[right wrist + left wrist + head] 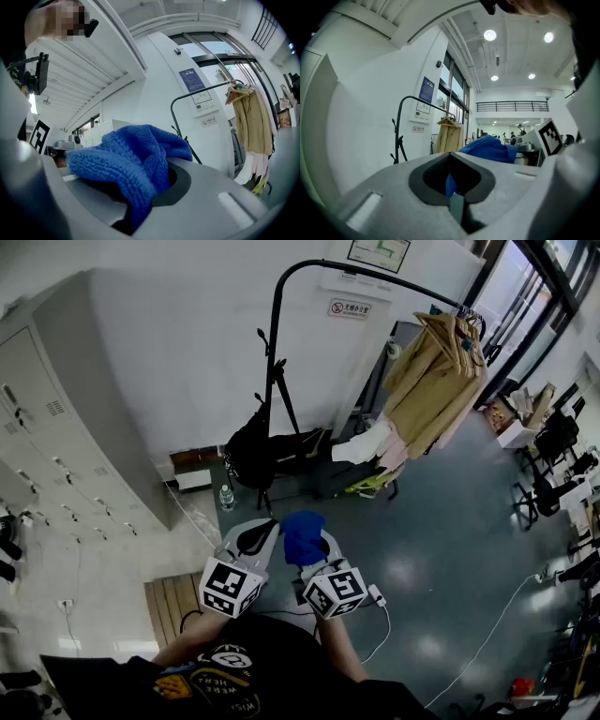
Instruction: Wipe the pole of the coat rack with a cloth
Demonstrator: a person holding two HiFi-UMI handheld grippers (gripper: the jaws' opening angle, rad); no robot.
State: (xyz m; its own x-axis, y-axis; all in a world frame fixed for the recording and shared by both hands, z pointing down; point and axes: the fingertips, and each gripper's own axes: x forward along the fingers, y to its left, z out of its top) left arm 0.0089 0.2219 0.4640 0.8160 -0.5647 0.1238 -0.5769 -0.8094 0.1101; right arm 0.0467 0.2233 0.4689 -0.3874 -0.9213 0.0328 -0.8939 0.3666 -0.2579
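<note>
**Head view and gripper views: cloth held, rack not yet reached**

1. Left gripper [262, 532] [452, 180]: jaws drawn together to a narrow slit. A blue sliver shows in the slit, too small to identify. Probably kept free to steady the rack.
2. Bunched blue knitted cloth [302, 532] [136, 159]: pinched in the right gripper [319, 549] [140, 187] and heaped over its jaws. The thick wad looks suited to wrapping a thin tube.
3. Black curved metal pole [273, 352] [172, 112] of the coat rack: upright by the white wall [187, 352], well apart from both grippers. Wiping has not begun.
4. Beige coats [436, 371] [251, 122]: hanging at the arch's far right end.

Only the head view shows the rack's foot and a black bag [248, 454] hanging there. Only the gripper views show how the jaws stand.
</note>
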